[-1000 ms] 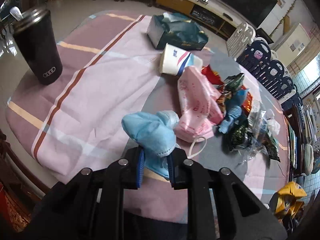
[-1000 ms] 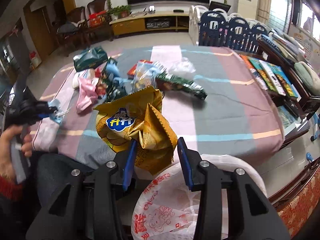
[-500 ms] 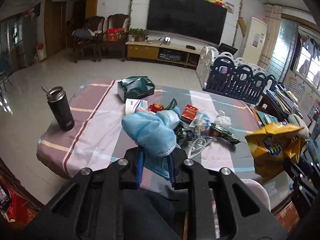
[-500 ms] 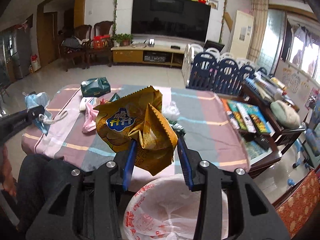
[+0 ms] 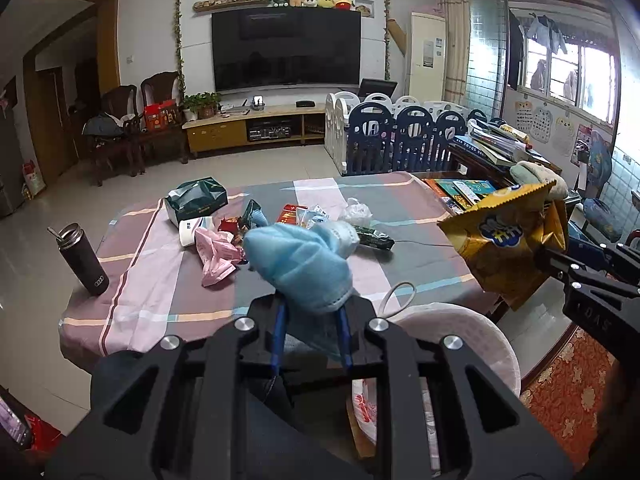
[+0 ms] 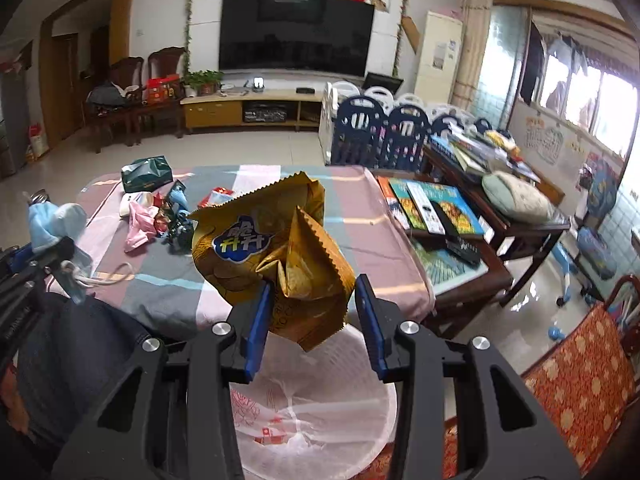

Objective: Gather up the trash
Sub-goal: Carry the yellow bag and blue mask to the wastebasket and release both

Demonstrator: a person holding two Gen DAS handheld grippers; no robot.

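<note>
Left wrist view: striped tablecloth (image 5: 168, 280) under litter; television (image 5: 286, 46) behind.

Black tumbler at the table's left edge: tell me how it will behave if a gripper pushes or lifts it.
The black tumbler is tall and narrow, so a high push would probably tip it, perhaps off the table edge nearby. Its smooth, rigid wall may slip between fingers. Something sticks out of its top, so it may be open and could spill.
</note>
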